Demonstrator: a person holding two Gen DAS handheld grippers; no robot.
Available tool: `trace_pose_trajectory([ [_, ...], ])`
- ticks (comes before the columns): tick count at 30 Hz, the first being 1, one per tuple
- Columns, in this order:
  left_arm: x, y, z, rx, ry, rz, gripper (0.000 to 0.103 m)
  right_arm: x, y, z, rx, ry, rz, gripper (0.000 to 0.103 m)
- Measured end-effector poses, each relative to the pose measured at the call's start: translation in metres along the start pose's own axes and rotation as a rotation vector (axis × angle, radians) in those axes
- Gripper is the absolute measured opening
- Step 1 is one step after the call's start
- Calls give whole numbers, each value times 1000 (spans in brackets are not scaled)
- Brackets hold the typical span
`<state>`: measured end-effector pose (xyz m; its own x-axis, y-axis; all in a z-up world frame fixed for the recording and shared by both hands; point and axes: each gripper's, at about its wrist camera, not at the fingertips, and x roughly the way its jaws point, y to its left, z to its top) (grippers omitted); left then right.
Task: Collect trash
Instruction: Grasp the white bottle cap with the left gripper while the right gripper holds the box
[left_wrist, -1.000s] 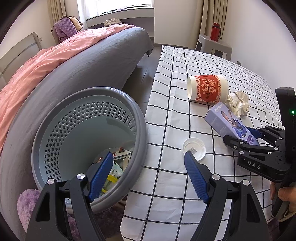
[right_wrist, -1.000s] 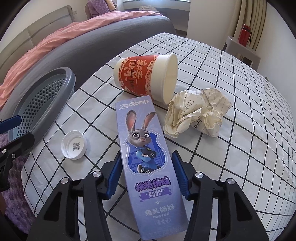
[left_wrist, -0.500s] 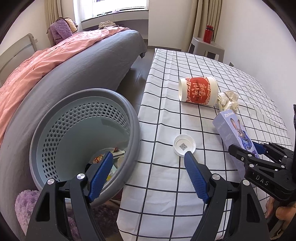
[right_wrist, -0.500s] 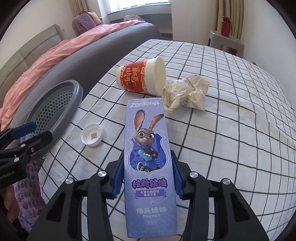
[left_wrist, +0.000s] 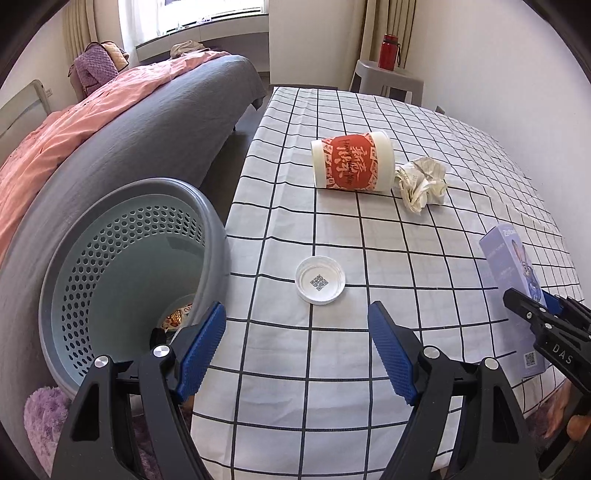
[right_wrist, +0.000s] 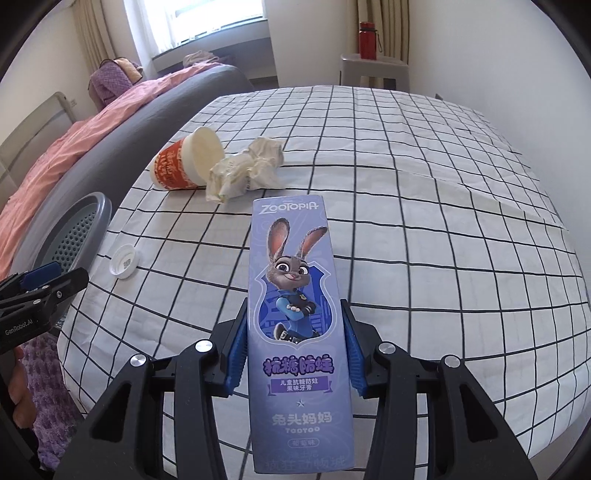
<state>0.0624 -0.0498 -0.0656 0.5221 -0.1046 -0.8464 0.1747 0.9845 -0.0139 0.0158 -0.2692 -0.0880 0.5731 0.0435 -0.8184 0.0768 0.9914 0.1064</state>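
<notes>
Right wrist view: right gripper (right_wrist: 293, 347) clamps a "ZOOTOPIA" box (right_wrist: 295, 325); left gripper (left_wrist: 295, 343) gapes empty.

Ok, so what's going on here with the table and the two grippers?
A person is clearing trash off the checked table. The right gripper is clamped on a purple toothpaste box, held above the tabletop. The left gripper is open and empty, near the white cap. The red paper cup and crumpled paper lie on the cloth. The gray basket beside the table holds some trash.
</notes>
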Motion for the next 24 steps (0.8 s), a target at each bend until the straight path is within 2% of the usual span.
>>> trace_pose_trajectory([
  [14,56,-19,17,36,73,76,76,-6,-19,-1,43,-47,61,44],
  [24,65,-25,18,52,57,97,73,-10,-21,-2,49,-62,102,44],
])
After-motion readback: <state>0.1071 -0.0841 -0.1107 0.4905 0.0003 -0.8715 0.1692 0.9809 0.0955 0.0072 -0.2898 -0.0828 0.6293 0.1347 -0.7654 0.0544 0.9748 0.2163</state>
